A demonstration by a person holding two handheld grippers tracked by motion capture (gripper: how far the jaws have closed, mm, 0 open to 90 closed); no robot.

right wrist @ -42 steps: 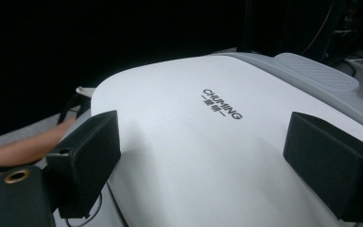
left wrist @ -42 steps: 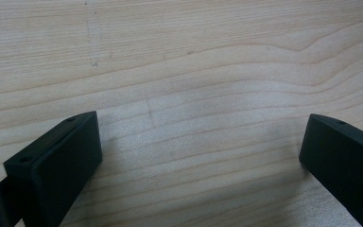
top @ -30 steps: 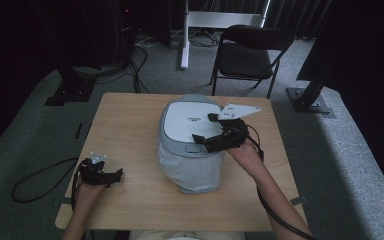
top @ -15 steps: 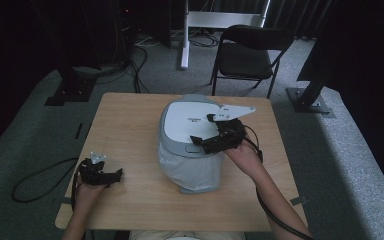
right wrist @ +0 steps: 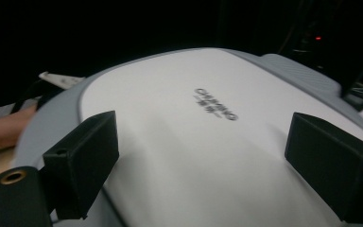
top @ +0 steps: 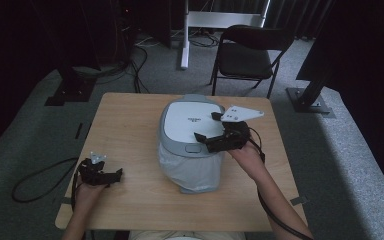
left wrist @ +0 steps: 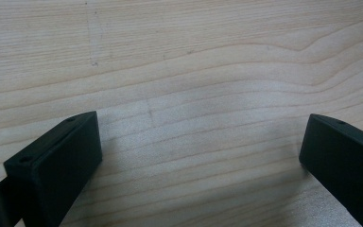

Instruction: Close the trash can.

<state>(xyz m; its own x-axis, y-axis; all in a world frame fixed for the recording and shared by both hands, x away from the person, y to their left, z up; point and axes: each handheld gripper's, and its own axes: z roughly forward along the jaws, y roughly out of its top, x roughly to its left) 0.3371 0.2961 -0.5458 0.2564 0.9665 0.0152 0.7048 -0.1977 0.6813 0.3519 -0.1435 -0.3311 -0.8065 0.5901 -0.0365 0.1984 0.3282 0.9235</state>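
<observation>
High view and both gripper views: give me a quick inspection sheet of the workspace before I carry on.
Surface: wooden table, bare light grain under the left tongs.
Job's things: grey-and-white rice cooker at the table's middle, lid down.
Clutter: nothing seen.
Grippers: left tongs open, low over the table's near left; right tongs open, over the lid's right side.
Cables: a black cable loops on the floor to the left; another trails along the right forearm.
Surroundings: grey carpet, black folding chair beyond the table, dark stands.
</observation>
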